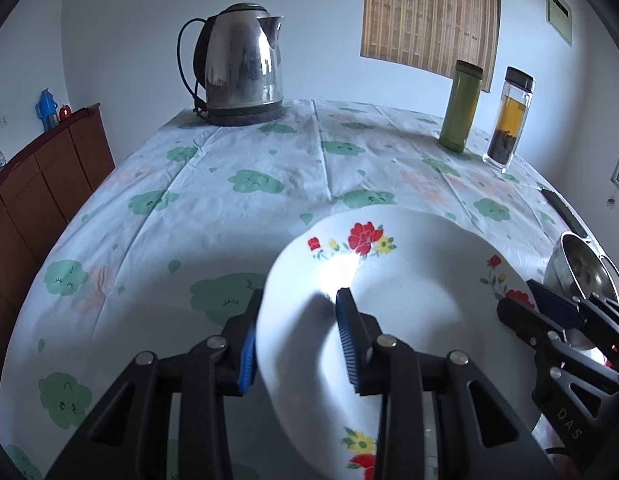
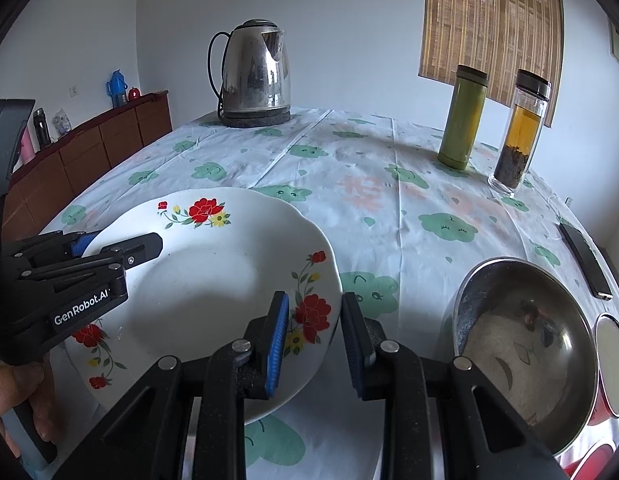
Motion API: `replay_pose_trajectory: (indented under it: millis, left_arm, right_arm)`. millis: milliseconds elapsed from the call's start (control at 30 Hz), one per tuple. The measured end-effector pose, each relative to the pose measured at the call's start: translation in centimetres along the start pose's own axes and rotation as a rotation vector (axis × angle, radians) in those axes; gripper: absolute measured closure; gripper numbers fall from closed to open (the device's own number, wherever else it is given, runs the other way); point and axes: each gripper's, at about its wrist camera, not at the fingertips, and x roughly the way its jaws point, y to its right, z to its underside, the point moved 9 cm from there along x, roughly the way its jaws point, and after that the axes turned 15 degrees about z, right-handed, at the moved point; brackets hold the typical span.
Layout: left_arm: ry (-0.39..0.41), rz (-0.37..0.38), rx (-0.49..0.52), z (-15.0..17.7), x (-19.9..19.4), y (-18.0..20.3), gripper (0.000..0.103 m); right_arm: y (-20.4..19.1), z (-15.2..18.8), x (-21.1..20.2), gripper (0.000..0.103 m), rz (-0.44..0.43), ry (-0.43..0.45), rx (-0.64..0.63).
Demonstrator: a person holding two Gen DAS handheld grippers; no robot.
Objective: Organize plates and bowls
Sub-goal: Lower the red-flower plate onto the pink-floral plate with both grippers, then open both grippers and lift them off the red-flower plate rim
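A white plate [image 1: 409,320] [image 2: 213,292] with red and yellow flowers sits on the cloud-patterned tablecloth [image 1: 189,200]. My left gripper [image 1: 299,294] [image 2: 121,242] straddles the plate's left rim, with one blue pad against the outer edge and the other inside the well. At the opposite rim my right gripper [image 2: 314,296] [image 1: 549,304] stands the same way, its pads closed across the lip. To the right of the plate lies a steel bowl [image 2: 521,340] [image 1: 581,268], apart from it.
A steel kettle [image 1: 241,64] stands at the table's far edge. A green flask [image 2: 463,120] and a tea bottle [image 2: 521,132] are at the far right. A dark phone [image 2: 585,264] lies near the right edge. A wooden sideboard [image 1: 49,184] lines the left wall.
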Motion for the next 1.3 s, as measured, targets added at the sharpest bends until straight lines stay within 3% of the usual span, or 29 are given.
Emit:
replay_pose_trajectory:
  millis: [533, 600, 700, 967, 1100, 1300]
  left_arm:
    - [0.033, -0.005, 0.007, -0.3, -0.6, 0.0, 0.065]
    - [0.039, -0.011, 0.008, -0.4, -0.8, -0.1, 0.057]
    - [0.059, -0.019, 0.002, -0.5, -1.2, -0.4, 0.042]
    - [0.081, -0.039, -0.003, -0.6, -1.9, -0.8, 0.034]
    - [0.084, -0.048, 0.013, -0.6, -2.0, -0.5, 0.031]
    - [0.093, -0.038, 0.047, -0.7, -2.5, 0.6, 0.031]
  right_arm:
    - [-0.1, -0.2, 0.0, 0.072, -0.012, 0.008, 0.011]
    - [-0.1, -0.2, 0.0, 0.072, -0.009, 0.01, 0.012]
    - [-0.4, -1.0, -1.2, 0.071, 0.02, 0.092, -0.015]
    - [-1.7, -1.4, -3.1, 0.068, -0.029, 0.147, -0.033]
    - [-1.3, -1.6, -3.6, 0.049, -0.023, 0.176, -0.017]
    - [-0.9, -1.8, -4.0, 0.049, -0.028, 0.223, 0.007]
